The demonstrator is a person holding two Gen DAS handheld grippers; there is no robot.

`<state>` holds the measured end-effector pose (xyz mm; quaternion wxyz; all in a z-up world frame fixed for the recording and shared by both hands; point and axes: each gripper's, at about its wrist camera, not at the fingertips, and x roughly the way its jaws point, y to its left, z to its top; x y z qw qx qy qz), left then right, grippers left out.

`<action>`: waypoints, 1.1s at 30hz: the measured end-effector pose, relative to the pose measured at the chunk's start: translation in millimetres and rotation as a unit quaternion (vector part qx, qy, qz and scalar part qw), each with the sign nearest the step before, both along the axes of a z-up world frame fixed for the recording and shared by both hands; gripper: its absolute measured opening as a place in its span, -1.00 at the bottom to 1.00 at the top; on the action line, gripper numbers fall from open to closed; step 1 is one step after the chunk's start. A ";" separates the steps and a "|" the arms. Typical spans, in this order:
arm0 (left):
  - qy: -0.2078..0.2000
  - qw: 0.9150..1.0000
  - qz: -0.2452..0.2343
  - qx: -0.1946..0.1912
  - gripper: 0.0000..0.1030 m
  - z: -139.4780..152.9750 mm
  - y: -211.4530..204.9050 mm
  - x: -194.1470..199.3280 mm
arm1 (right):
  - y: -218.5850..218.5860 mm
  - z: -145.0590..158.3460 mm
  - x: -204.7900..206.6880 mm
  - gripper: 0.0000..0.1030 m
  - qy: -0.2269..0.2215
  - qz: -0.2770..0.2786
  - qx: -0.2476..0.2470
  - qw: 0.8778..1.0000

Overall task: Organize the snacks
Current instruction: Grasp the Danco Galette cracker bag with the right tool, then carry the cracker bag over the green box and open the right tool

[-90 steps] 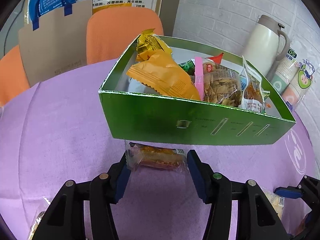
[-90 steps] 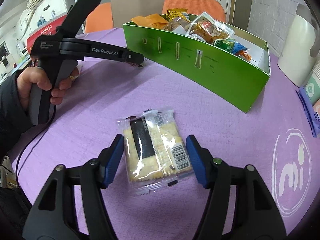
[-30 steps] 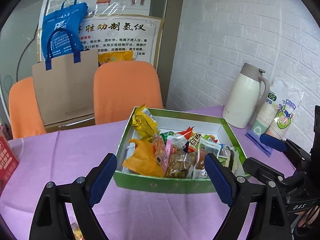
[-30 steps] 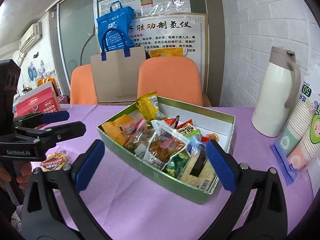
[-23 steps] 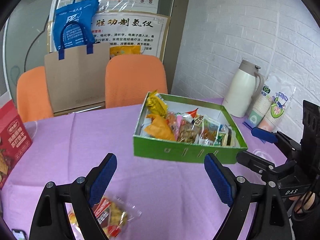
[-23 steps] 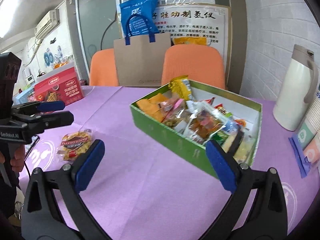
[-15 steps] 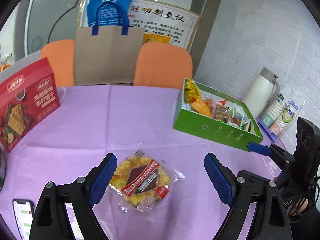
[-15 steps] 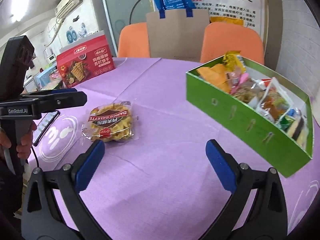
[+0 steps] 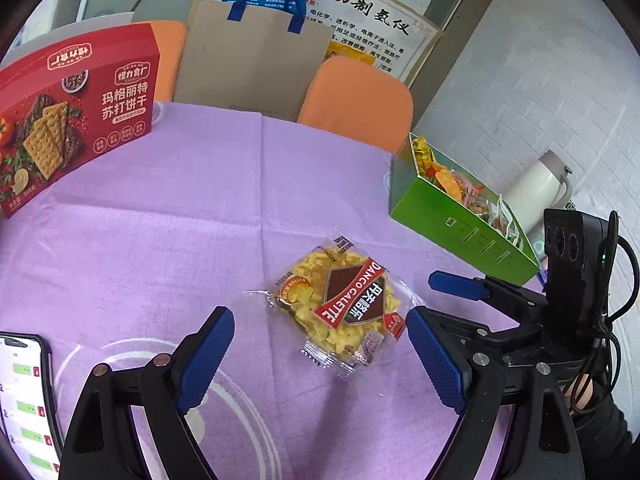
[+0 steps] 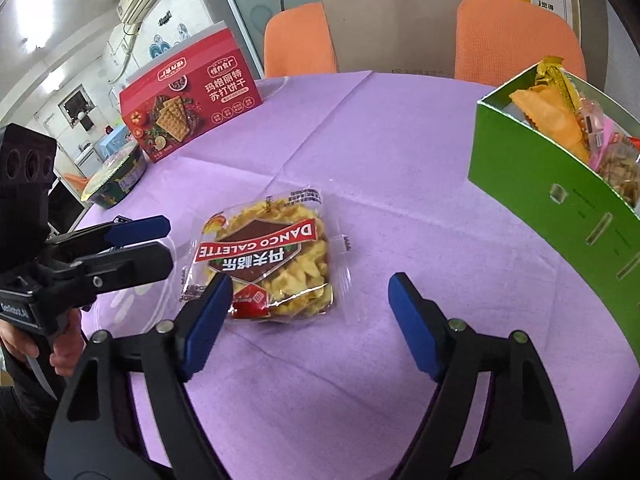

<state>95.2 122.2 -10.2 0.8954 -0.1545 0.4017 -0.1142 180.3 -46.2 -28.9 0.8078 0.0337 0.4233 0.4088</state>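
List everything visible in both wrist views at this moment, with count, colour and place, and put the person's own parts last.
Danco Galette packet: 1, clear with yellow snacks and a red label, flat on the tablecloth between both grippers.
Green box: 1, full of snack packets, far right.
Red cracker box: 1, standing far left.
Tablecloth: 1, purple.
Chairs: 2, orange, behind the table.
Paper bag: 1, brown with blue handles.
Thermos: 1, cream, beside the green box.
Phone: 1, lit, left edge.
Left gripper: jaws open.
Right gripper: jaws open, just been closing.
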 end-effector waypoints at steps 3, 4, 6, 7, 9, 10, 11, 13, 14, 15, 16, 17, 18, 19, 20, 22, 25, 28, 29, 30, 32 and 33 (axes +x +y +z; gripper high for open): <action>0.002 1.000 -0.001 -0.004 0.72 -3.7 0.3 3.0 | 3.8 -3.3 0.1 0.32 0.005 0.008 0.003 1.000; 0.004 1.000 -0.003 -0.005 0.67 -4.9 -0.5 4.9 | 4.8 -4.0 -0.2 0.28 0.006 0.009 0.004 1.000; 0.009 1.000 -0.004 -0.007 0.60 -8.6 -2.5 9.0 | 4.8 -4.6 -0.6 0.19 0.006 0.010 0.006 1.000; 0.013 1.000 -0.004 -0.008 0.57 -10.9 -3.1 11.0 | 4.2 -5.1 -0.8 0.12 0.007 0.010 0.009 1.000; 0.017 1.000 0.002 -0.003 0.49 -14.2 -3.3 13.2 | 2.4 -5.1 -1.0 -0.09 0.006 0.008 0.011 1.000; 0.017 1.000 0.006 0.002 0.46 -15.5 -3.3 13.9 | 1.7 -4.8 -1.3 -0.20 0.003 0.007 0.009 1.000; 0.018 1.000 0.010 0.005 0.45 -16.7 -3.0 14.2 | 0.3 -4.5 -1.9 -0.28 0.001 0.008 0.009 1.000; 0.019 1.000 0.018 0.010 0.40 -18.7 -1.5 14.1 | -2.4 -4.7 -2.6 -0.29 0.001 0.006 0.010 1.000; 0.020 0.999 0.020 0.014 0.37 -19.7 -1.2 14.4 | -2.4 -5.0 -2.3 -0.29 0.001 0.006 0.009 1.000; 0.021 0.999 0.021 0.017 0.35 -20.6 -1.5 15.0 | -2.7 -5.2 -2.1 -0.29 -0.001 0.005 0.010 1.000; 0.023 0.999 0.021 0.018 0.35 -21.7 -1.5 15.7 | -3.6 -4.7 -1.7 -0.29 -0.003 0.002 0.012 1.000; 0.025 0.999 0.020 0.018 0.35 -23.3 -1.8 16.7 | -3.8 -3.9 -0.6 -0.27 -0.006 -0.003 0.013 1.000; 0.027 0.999 0.020 0.019 0.35 -24.8 -2.1 17.6 | -3.7 -3.6 0.5 -0.25 -0.007 -0.006 0.013 1.000; 0.028 0.999 0.020 0.022 0.35 -26.0 -2.9 18.0 | -2.3 -4.1 2.6 -0.19 -0.007 -0.007 0.012 1.000; 0.027 0.999 0.019 0.022 0.35 -26.5 -3.4 18.4 | -1.3 -5.0 3.9 -0.18 -0.005 -0.007 0.012 1.000; 0.029 0.999 0.015 0.016 0.35 -27.7 -3.9 19.1 | 0.8 -7.1 5.1 -0.14 -0.003 -0.002 0.013 1.000; 0.029 0.999 0.012 0.013 0.35 -28.6 -4.7 20.2 | 1.3 -9.6 5.8 -0.12 0.004 0.004 0.022 1.000; 0.031 0.999 0.011 0.008 0.35 -29.7 -4.9 21.7 | 1.4 -11.8 6.0 -0.12 0.013 0.010 0.031 0.999; 0.031 0.999 0.011 0.008 0.35 -29.8 -5.2 21.9 | 1.0 -12.2 6.3 -0.12 0.015 0.011 0.033 0.999; 0.031 0.999 0.010 0.008 0.35 -29.9 -5.6 22.3 | 1.3 -12.9 6.0 -0.12 0.017 0.014 0.035 0.999; 0.030 0.999 0.009 0.009 0.35 -29.9 -7.3 22.0 | 2.1 -13.5 4.2 -0.12 0.021 0.024 0.036 0.999; 0.030 0.999 0.009 0.011 0.35 -30.0 -8.1 22.3 | 2.7 -13.4 2.5 -0.13 0.020 0.028 0.035 0.999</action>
